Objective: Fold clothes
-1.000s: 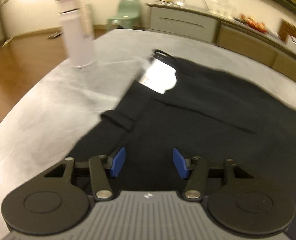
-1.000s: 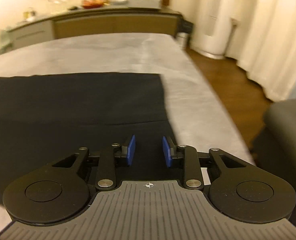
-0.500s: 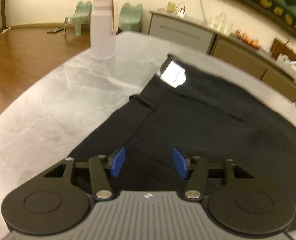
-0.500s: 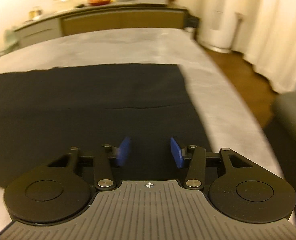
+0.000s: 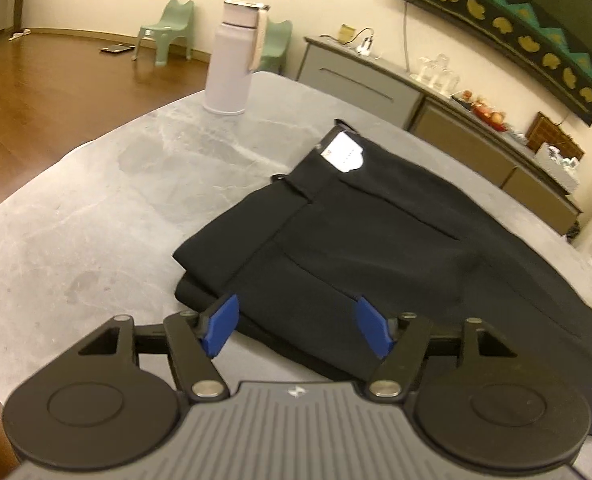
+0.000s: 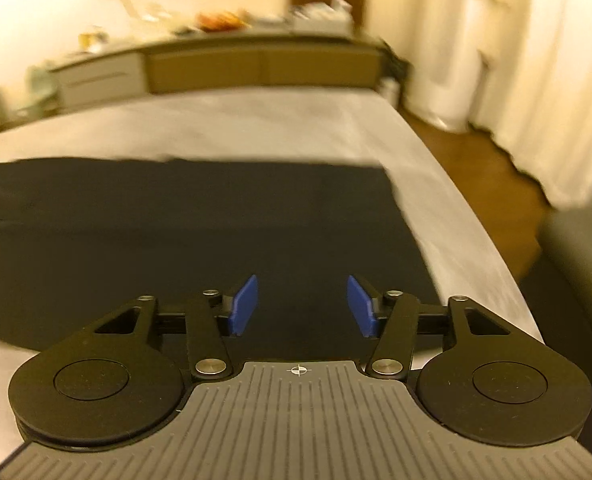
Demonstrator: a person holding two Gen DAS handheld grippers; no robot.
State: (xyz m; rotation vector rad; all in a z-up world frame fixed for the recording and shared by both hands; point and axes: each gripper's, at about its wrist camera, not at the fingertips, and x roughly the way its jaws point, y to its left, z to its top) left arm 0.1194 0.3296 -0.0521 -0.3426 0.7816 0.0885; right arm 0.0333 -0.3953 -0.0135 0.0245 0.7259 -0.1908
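A pair of black trousers (image 5: 376, 240) lies flat on the grey marble table (image 5: 115, 184), waistband toward the left, with a white tag (image 5: 346, 152) at the waist. My left gripper (image 5: 298, 330) is open and empty, just above the near waist corner. In the right wrist view the trouser leg end (image 6: 215, 224) lies across the table. My right gripper (image 6: 302, 306) is open and empty, above the near hem corner.
A white bottle (image 5: 235, 60) stands on the table's far left. Green chairs (image 5: 167, 28) stand on the wooden floor. A sideboard (image 5: 436, 108) runs along the back wall. The table's right edge (image 6: 476, 220) drops to the floor near curtains (image 6: 556, 60).
Both grippers pulled back toward the near edge of the trousers. The right jaws opened wider. The left view now shows the whole waist corner.
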